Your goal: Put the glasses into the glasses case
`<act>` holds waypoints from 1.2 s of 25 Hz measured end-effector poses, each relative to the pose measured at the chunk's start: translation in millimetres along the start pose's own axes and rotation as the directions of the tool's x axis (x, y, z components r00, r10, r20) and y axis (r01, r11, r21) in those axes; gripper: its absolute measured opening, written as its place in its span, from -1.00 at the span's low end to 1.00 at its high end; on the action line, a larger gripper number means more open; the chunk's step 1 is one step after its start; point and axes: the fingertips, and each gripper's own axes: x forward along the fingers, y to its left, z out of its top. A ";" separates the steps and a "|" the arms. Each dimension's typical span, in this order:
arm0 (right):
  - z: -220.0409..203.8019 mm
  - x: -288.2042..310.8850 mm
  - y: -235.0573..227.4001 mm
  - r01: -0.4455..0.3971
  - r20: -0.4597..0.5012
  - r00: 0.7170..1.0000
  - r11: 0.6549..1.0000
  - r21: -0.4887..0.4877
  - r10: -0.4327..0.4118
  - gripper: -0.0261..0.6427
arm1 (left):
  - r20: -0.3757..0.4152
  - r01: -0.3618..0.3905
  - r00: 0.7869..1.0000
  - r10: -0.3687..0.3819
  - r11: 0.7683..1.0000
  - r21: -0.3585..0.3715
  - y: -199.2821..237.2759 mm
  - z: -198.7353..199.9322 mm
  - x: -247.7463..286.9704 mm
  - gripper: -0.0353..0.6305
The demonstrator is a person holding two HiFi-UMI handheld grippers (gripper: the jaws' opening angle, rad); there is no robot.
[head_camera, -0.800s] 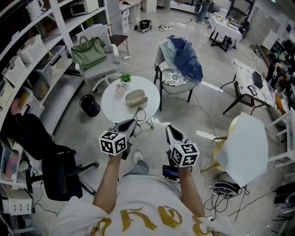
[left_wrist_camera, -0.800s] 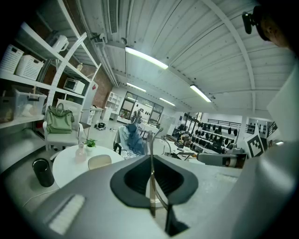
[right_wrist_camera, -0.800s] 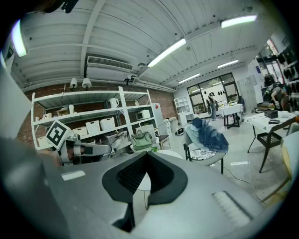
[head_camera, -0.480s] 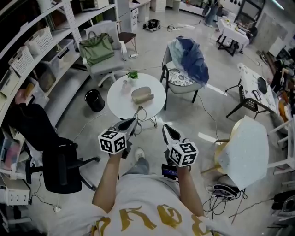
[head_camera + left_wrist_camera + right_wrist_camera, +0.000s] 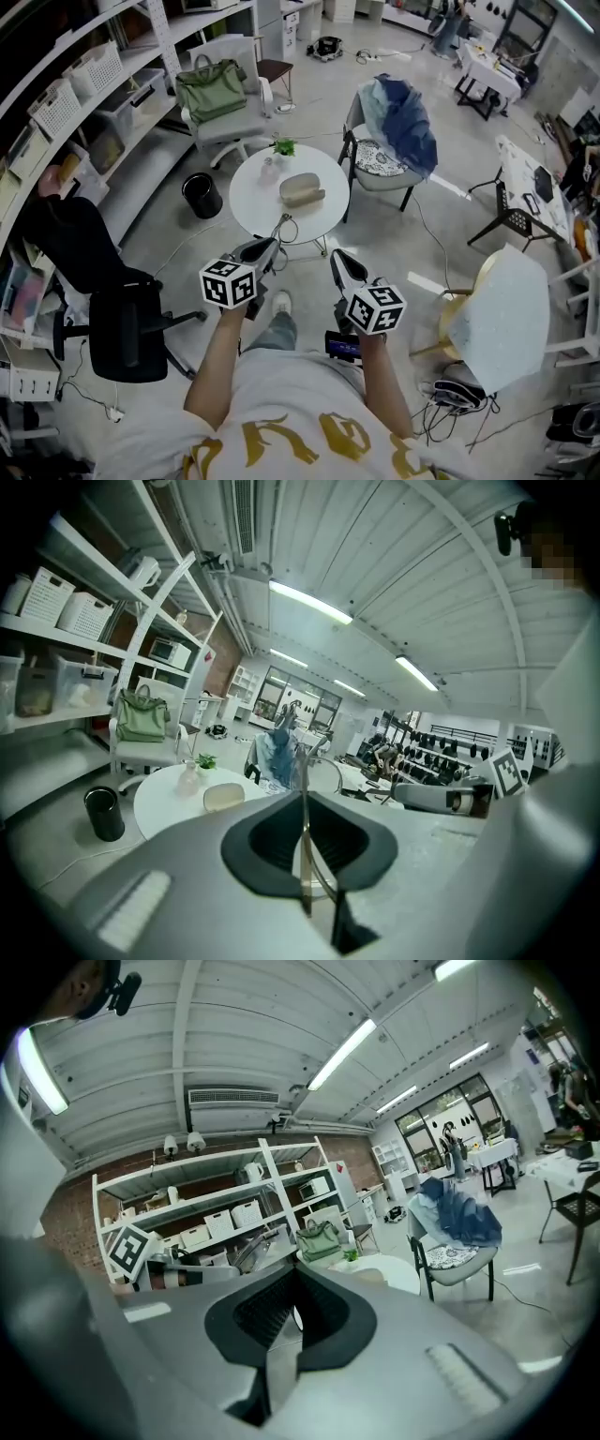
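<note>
Two grippers are being held out in front of a person who is standing on a grey floor and facing a round white surface (image 5: 251, 202). The left gripper (image 5: 269, 246) is clamping the thin gold temple arm of the glasses (image 5: 282, 228). Seen from the head view, the wire frame is hanging in the air just short of the surface's near edge. In the left gripper view, the arm is running straight up between the closed jaws, with a lens rim curving off to the right. The right gripper (image 5: 337, 259) is hovering just beside the left one, its jaws pressed together with nothing between them. A beige glasses case (image 5: 302, 189) is lying near the middle of the surface, well apart from the glasses; whether its lid is open cannot be told. A small potted plant (image 5: 284, 147) is standing at the far edge. A black waste bin (image 5: 202, 195) is sitting on the floor to the left.
</note>
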 end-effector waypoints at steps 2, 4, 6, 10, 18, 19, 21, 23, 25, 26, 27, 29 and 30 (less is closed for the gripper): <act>-0.1 9.7 -5.1 0.009 -0.004 1.000 1.000 0.005 -0.009 -0.85 | -0.002 0.005 1.000 -0.005 1.000 0.002 7.9 2.0 6.2 -0.85; -0.7 22.4 -13.4 0.027 -0.005 1.000 0.999 0.024 -0.027 -0.85 | 0.003 0.017 1.000 -0.017 1.000 -0.013 19.5 3.5 15.9 -0.85; -1.6 35.8 -23.2 0.048 -0.008 0.999 0.997 0.053 -0.048 -0.85 | -0.008 0.031 0.999 -0.032 0.999 -0.027 32.0 3.8 30.0 -0.85; -5.1 70.7 -42.9 0.075 -0.034 0.997 0.991 0.110 -0.071 -0.85 | -0.093 0.060 0.994 -0.060 0.998 -0.003 59.6 2.8 68.0 -0.85; 5.3 167.1 -95.6 0.201 -0.098 0.977 0.973 0.113 -0.190 -0.85 | -0.220 0.153 0.965 -0.142 0.988 0.032 131.4 18.2 152.5 -0.85; 5.5 176.8 -98.9 0.218 -0.110 0.972 0.970 0.107 -0.207 -0.85 | -0.237 0.166 0.959 -0.154 0.986 0.034 139.9 18.2 160.4 -0.85; 5.6 191.8 -104.1 0.247 -0.132 0.963 0.964 0.097 -0.234 -0.85 | -0.264 0.193 0.948 -0.180 0.981 0.021 154.7 17.5 175.1 -0.85; 7.5 200.9 -111.2 0.270 -0.142 0.957 0.958 0.099 -0.255 -0.85 | -0.284 0.221 0.936 -0.210 0.975 0.007 164.2 17.7 189.6 -0.85; 12.0 205.8 -121.2 0.293 -0.133 0.952 0.948 0.125 -0.277 -0.85 | -0.305 0.251 0.923 -0.235 0.968 0.015 168.8 18.1 204.0 -0.85; 14.5 207.5 -125.6 0.303 -0.125 0.950 0.942 0.145 -0.287 -0.85 | -0.316 0.265 0.917 -0.245 0.964 0.021 170.6 17.8 210.3 -0.85; 16.8 208.9 -128.9 0.311 -0.115 0.949 0.936 0.165 -0.295 -0.85 | -0.325 0.276 0.911 -0.253 0.961 0.024 172.3 16.9 215.5 -0.85; 19.7 211.6 -133.7 0.326 -0.104 0.945 0.928 0.181 -0.311 -0.85 | -0.343 0.290 0.901 -0.264 0.957 0.026 175.8 14.2 223.0 -0.85; 19.9 213.1 -135.7 0.336 -0.106 0.941 0.926 0.175 -0.321 -0.85 | -0.353 0.296 0.896 -0.268 0.955 0.027 177.2 12.5 225.6 -0.85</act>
